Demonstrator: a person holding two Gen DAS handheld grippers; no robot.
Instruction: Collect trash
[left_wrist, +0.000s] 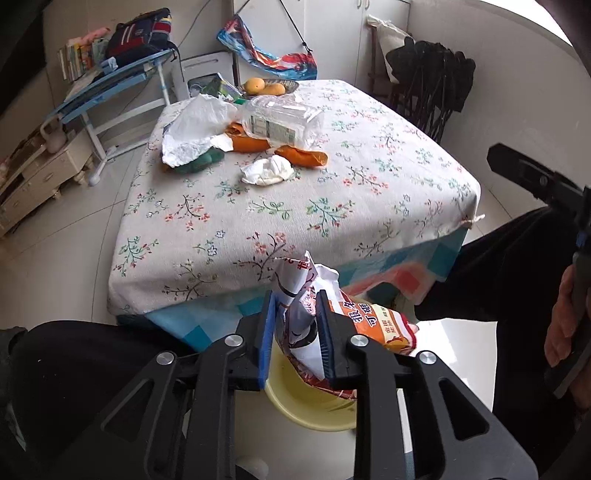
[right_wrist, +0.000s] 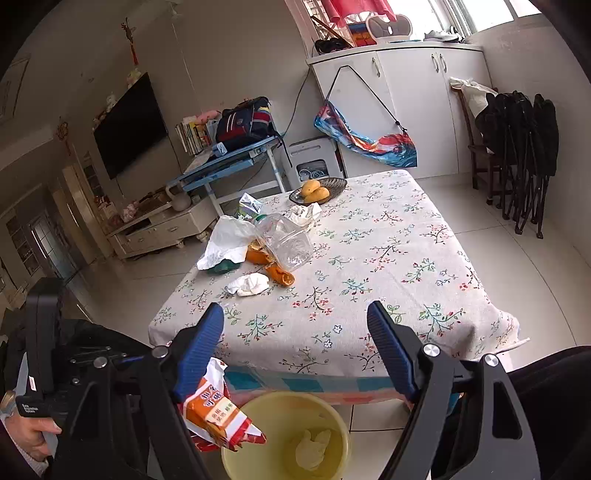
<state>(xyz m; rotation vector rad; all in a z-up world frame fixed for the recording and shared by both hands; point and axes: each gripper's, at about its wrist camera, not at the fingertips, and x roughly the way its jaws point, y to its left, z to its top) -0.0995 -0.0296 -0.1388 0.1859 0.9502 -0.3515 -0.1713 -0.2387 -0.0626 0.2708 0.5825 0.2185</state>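
An orange and white snack wrapper (left_wrist: 354, 317) stands between the blue pads of my left gripper (left_wrist: 295, 299), which is shut on it just above a yellow bin (left_wrist: 280, 402) on the floor. In the right wrist view the wrapper (right_wrist: 218, 413) hangs over the bin's rim (right_wrist: 236, 458), and a crumpled tissue (right_wrist: 310, 446) lies inside. My right gripper (right_wrist: 295, 310) is open and empty, above the table's near edge. More trash lies on the floral tablecloth (right_wrist: 369, 266): a crumpled tissue (right_wrist: 249, 284), an orange wrapper (right_wrist: 280, 275), a clear plastic bottle (right_wrist: 284, 240) and a white bag (right_wrist: 225, 243).
A bowl of mangoes (right_wrist: 317, 190) sits at the table's far edge. The person's dark-trousered legs (left_wrist: 74, 369) flank the bin. Folded black chairs (right_wrist: 524, 155) lean at the right wall, and a blue desk (right_wrist: 229, 162) with a backpack stands behind the table.
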